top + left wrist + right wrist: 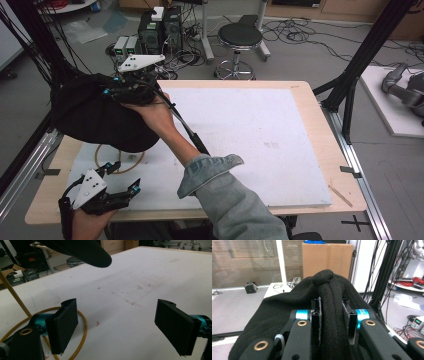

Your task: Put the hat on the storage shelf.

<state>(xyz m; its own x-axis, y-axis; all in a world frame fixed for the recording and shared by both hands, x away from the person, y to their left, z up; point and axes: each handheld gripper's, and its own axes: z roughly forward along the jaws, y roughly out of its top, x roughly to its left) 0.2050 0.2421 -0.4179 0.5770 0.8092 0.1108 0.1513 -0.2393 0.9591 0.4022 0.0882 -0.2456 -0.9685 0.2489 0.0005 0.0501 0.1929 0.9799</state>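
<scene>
Right gripper (pixel 332 322) first: its two black jaws stand close together with a thick fold of black cloth (pixel 329 305) squeezed between the flat pads, and the fold bulges into a soft rounded knob just past the jaw tips. The weave looks fuzzy and matte, like fleece. Teal collars and brass-ringed pivots sit behind the jaws.

From the high view, that right gripper (pixel 131 89) is up at the far left corner of the white board (pixel 250 135), with its grey three-cornered plate on top. The cloth (pixel 95 117) hangs from it as a big, slack, rounded heap, draped over the board's left edge. A denim sleeve (pixel 225 195) crosses the board diagonally to reach it, and a black cable trails along the forearm.

Left gripper (pixel 112 192) now: it sits at the board's near left corner, jaws spread wide, nothing between them. In its own view the left gripper (pixel 117 327) has rectangular pads, dark and rough-faced, apart over bare board.

Just beside the left pad lies a thin yellow ring (pixel 80 322), round and smooth, flat on the board, below the hanging cloth. The board is matte white, speckled and faintly stained, resting on a pale wooden table (pixel 320 115).
</scene>
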